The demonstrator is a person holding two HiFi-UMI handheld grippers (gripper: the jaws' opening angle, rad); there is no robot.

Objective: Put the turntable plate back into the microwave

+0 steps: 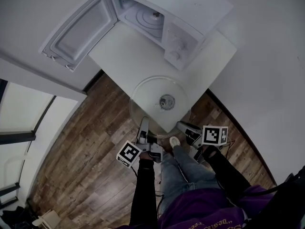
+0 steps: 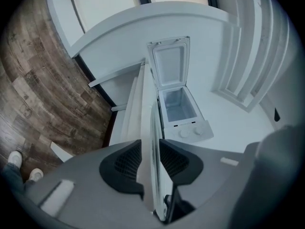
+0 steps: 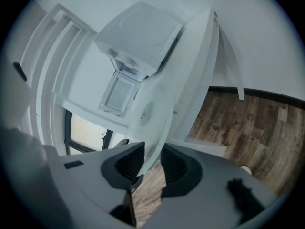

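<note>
The clear glass turntable plate (image 1: 151, 90) lies on the near corner of the white table (image 1: 138, 56), its rim overhanging the edge. My left gripper (image 1: 143, 124) is shut on the plate's near-left rim and my right gripper (image 1: 182, 126) on its near-right rim. In the left gripper view the plate (image 2: 155, 137) stands edge-on between the pads of that gripper (image 2: 150, 159). The right gripper view shows the plate (image 3: 155, 111) running up from between the pads of that gripper (image 3: 152, 163). The white microwave (image 1: 167, 25) stands behind with its door (image 1: 81, 27) swung fully open.
Inside the microwave cavity (image 1: 150, 17) the floor and its centre hub show bare. The microwave (image 2: 183, 106) sits straight ahead of the plate. A white wall (image 1: 267, 42) runs along the table's right. My legs and a white shoe (image 1: 174, 141) stand on the wooden floor (image 1: 81, 166).
</note>
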